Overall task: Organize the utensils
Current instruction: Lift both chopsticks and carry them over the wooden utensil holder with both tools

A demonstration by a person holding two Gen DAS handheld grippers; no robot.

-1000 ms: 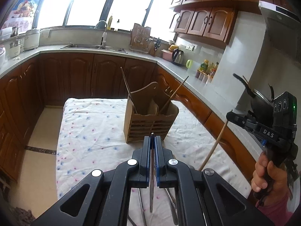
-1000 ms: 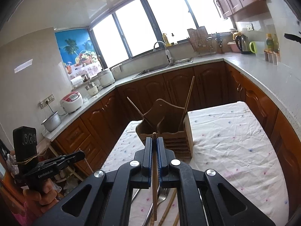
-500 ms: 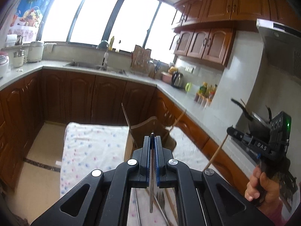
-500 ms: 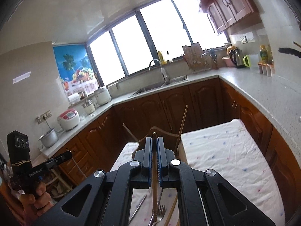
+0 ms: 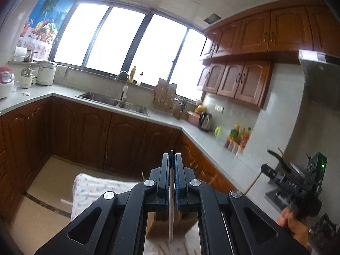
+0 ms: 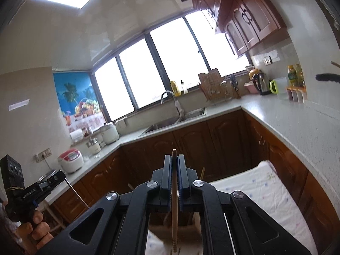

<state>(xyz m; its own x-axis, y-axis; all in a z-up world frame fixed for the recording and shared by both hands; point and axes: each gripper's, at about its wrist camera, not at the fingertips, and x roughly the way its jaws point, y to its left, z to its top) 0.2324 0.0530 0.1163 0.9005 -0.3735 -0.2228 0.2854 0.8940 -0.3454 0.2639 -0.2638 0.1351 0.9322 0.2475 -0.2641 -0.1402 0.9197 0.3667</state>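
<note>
My left gripper (image 5: 172,159) is shut on a thin metal utensil (image 5: 171,216) that hangs down between its fingers. My right gripper (image 6: 174,161) is shut on a wooden chopstick (image 6: 174,218) that also hangs down. Both are raised high above the table with the flowered cloth (image 6: 267,193). The wooden utensil holder (image 5: 155,223) is mostly hidden behind the fingers; only its top edge and stick tips (image 6: 202,173) show. The right gripper also shows in the left wrist view (image 5: 276,173) with its chopstick, and the left gripper in the right wrist view (image 6: 51,179).
Brown cabinets and a grey countertop (image 6: 293,125) wrap around the table. A sink (image 5: 112,102), kettle (image 5: 205,121), rice cookers (image 6: 71,160) and bottles stand on the counter. The floor (image 5: 42,191) lies to the table's left.
Both grippers have lifted and tilted upward with their utensils. The holder and the table have dropped low in both views, mostly out of sight behind the fingers.
</note>
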